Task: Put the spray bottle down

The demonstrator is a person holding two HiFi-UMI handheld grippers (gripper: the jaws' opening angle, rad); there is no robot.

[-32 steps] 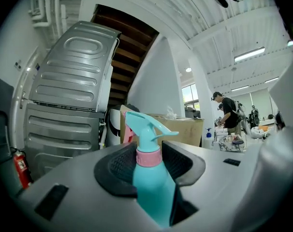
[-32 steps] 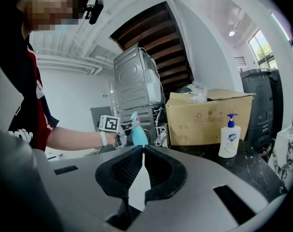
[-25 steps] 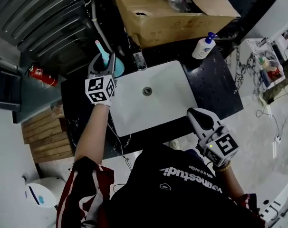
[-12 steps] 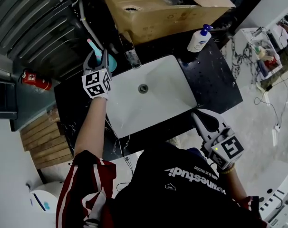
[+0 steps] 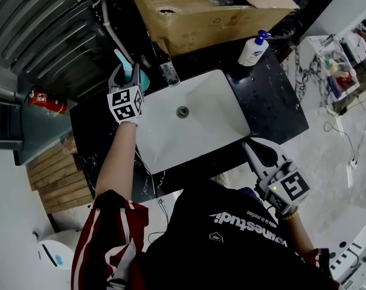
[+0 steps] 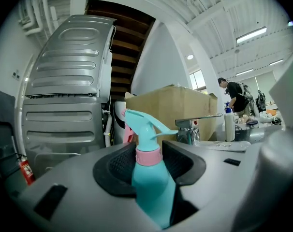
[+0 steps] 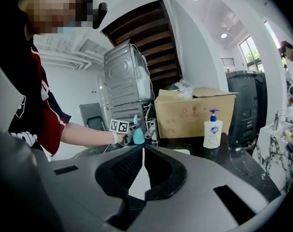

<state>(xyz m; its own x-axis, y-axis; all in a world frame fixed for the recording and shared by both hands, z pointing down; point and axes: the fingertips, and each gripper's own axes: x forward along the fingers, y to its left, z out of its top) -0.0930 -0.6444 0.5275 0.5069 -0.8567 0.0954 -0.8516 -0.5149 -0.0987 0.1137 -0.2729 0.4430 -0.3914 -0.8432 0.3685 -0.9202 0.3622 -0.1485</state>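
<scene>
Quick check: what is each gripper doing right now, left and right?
Left gripper: closed on the teal spray bottle.
Right gripper: closed, nothing between its jaws.

The head view is dim and evenly lit from above with soft shadows: the white sink (image 5: 195,122) is the brightest patch and nearly washes out, while the black counter (image 5: 273,110) and the person's dark shirt (image 5: 231,240) swallow detail. The 2 gripper views are fisheye, with black corners and straight lines bowed toward the edges. In the left gripper view ceiling strip lights (image 6: 251,34) glare at upper right and the spray bottle (image 6: 151,182), close to the lens, looks slightly soft; in the right gripper view a window (image 7: 248,47) flares white.
</scene>
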